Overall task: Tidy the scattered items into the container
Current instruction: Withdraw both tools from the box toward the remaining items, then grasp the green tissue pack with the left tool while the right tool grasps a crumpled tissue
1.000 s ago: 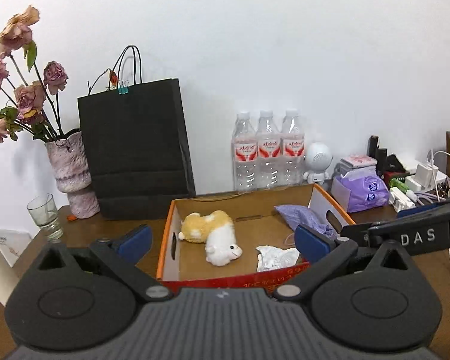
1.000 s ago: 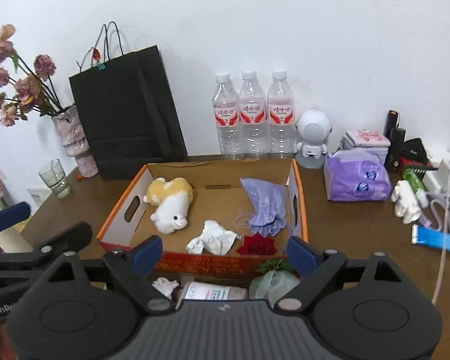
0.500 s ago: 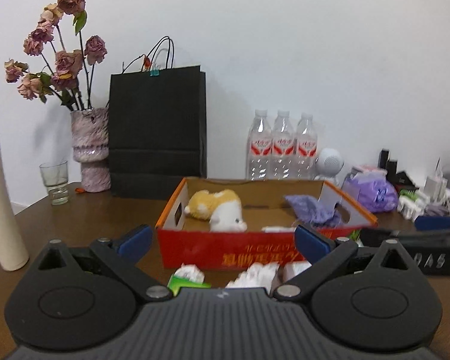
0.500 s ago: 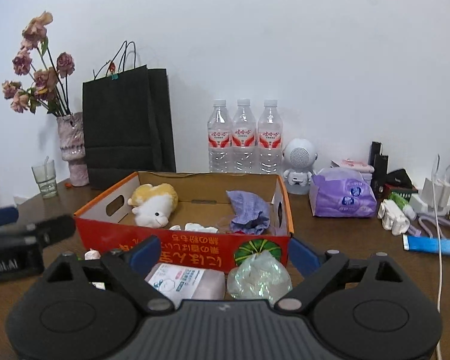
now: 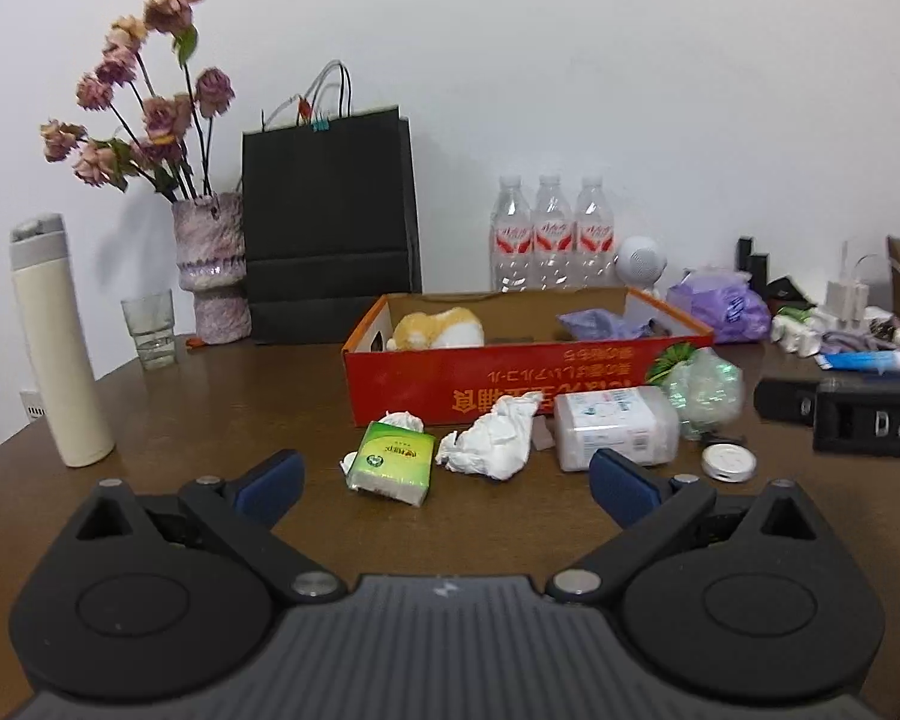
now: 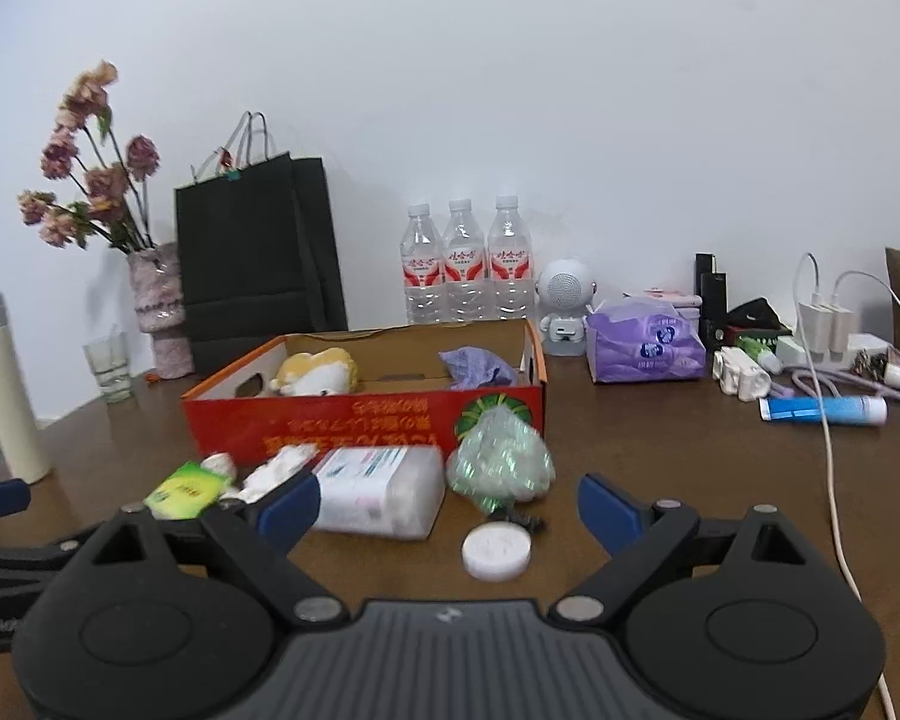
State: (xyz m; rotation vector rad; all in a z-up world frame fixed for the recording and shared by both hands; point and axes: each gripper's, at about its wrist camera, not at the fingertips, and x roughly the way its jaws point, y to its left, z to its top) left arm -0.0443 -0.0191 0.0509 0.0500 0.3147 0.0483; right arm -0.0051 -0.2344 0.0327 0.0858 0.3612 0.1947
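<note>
The container, a red cardboard box [image 5: 528, 378], is seen on the brown table [image 5: 210, 396], open at the top and already holding a plush toy [image 5: 438, 329] at its left and a purple cloth [image 5: 600, 324] at its right. Scattered items are shown just near of its front wall: a green tissue pack [image 5: 393, 461] at the left, a crumpled white tissue [image 5: 492, 441], a clear plastic pack [image 6: 384, 489], a shiny green wrapper [image 6: 498, 462] touching the box, and a small white round lid [image 6: 497, 551] nearest the camera. The left gripper [image 5: 444, 483] is held wide open and empty, the tissue pack and the crumpled tissue lying ahead of its jaws. The right gripper [image 6: 447, 510] is opening, nothing pressed between its blue pads, the lid lying in the gap. Since the items are crowded, a neighbour is likely to be nudged or caught during any closing; the two grippers, working close together, could collide. A white cable [image 6: 834, 480] at the far right could be snagged.
</note>
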